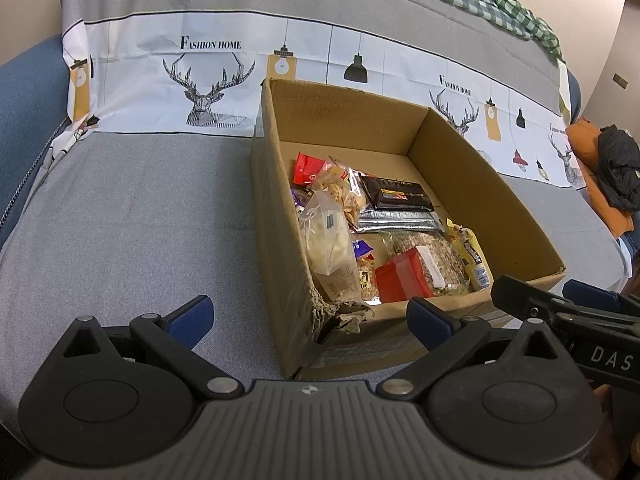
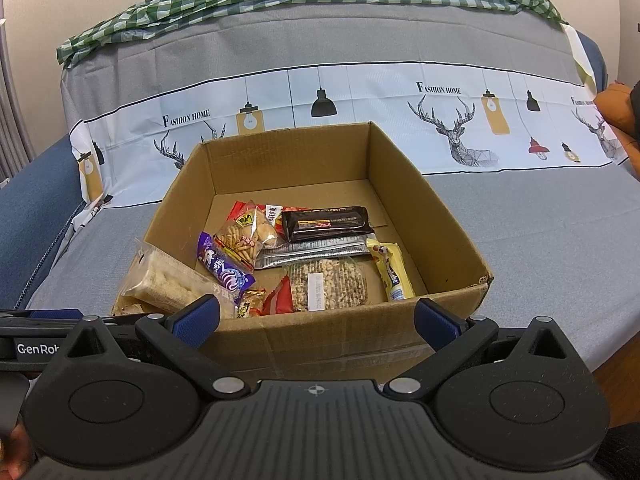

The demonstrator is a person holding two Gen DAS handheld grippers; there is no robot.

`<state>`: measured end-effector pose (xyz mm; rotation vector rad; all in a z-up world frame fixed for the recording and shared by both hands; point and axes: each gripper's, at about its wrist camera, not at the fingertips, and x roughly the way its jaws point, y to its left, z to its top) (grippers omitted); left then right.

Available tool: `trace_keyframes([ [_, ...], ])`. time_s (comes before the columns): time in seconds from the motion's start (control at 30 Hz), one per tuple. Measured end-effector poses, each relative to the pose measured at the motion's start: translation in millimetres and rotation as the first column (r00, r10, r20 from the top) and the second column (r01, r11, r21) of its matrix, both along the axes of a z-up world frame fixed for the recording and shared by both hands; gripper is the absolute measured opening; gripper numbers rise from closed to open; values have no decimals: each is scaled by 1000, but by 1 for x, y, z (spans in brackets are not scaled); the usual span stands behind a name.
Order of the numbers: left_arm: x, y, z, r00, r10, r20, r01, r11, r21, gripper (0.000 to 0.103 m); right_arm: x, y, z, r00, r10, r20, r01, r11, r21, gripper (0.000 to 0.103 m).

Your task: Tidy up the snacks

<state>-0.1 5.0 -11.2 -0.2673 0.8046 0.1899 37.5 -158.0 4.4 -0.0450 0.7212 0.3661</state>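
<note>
Brown corrugated cardboard box (image 2: 420,216), one, open-topped, stands on the grey-covered sofa (image 2: 540,232); its near left corner is torn. All snacks seen lie inside it, toward the near half. Counted from the right wrist view: one dark brown bar (image 2: 326,223), one silver packet (image 2: 312,254) partly under it, one yellow bar (image 2: 394,272) by the right wall, one clear nut brittle pack (image 2: 328,286), one purple packet (image 2: 224,266), one cracker bag (image 2: 244,236), one long pale pack (image 2: 168,280) leaning on the left wall, one red wrapper (image 2: 282,300). Further small wrappers cannot be counted. Left gripper (image 1: 310,318) and right gripper (image 2: 316,320), two in all, hover before the near wall, each with fingers spread wide, holding nothing.
</note>
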Motion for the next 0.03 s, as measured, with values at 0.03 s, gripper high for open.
trace_keyframes([
  [0.03,0,0,0,1000,0,1,0,1000,1,103,0,0,0,1000,0,1,0,1000,1,102],
])
